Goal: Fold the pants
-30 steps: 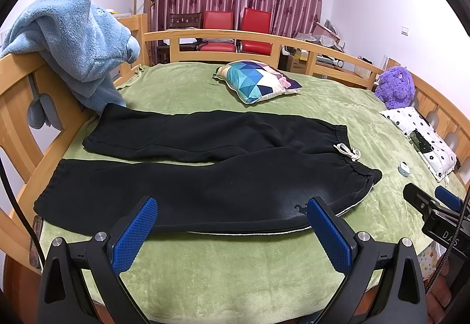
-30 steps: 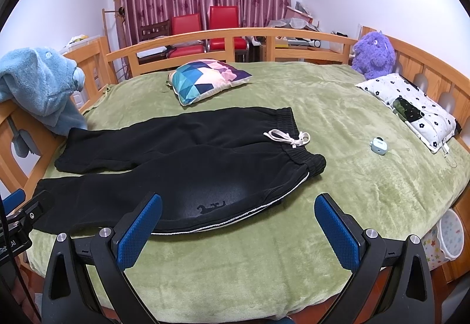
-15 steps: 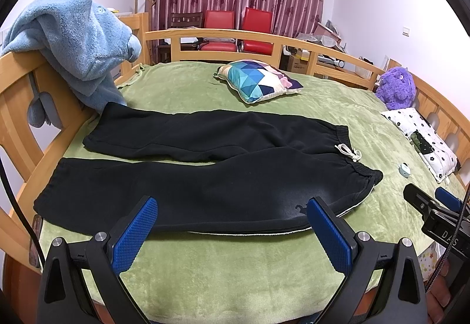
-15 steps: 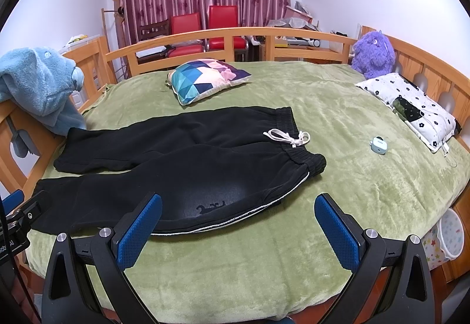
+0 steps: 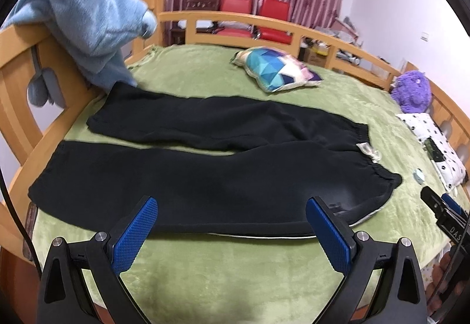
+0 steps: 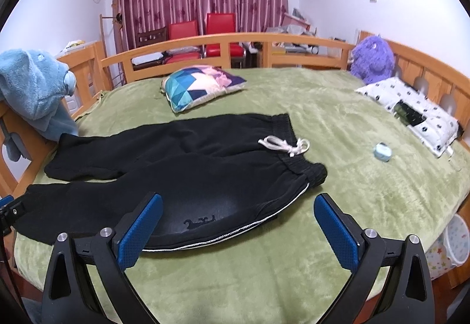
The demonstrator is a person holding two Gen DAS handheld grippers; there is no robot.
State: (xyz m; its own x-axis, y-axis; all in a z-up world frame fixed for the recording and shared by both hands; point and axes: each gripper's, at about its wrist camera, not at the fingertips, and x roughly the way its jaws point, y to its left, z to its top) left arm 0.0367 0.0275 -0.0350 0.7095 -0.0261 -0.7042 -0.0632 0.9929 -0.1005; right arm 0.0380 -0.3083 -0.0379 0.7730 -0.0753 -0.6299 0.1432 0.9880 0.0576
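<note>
Black pants (image 5: pixel 205 165) lie flat on the green bedspread (image 5: pixel 235 265), legs spread apart toward the left, waistband with a white drawstring (image 6: pixel 283 145) at the right. They also show in the right wrist view (image 6: pixel 188 171). My left gripper (image 5: pixel 232 221) is open and empty, hovering just before the near leg's edge. My right gripper (image 6: pixel 238 218) is open and empty, above the near hip edge with its white stripe. The right gripper's tip (image 5: pixel 443 209) shows at the left wrist view's right edge.
A geometric pillow (image 6: pixel 199 86) lies behind the pants. A blue towel (image 5: pixel 85 18) hangs on the wooden rail (image 5: pixel 17 74) at left. A purple plush (image 6: pixel 371 58), a dotted white pillow (image 6: pixel 411 109) and a small blue object (image 6: pixel 382 151) sit at right.
Both grippers have moved forward, closer to the pants' near edge. The left wrist view has shifted a little left. The pants have not moved.
</note>
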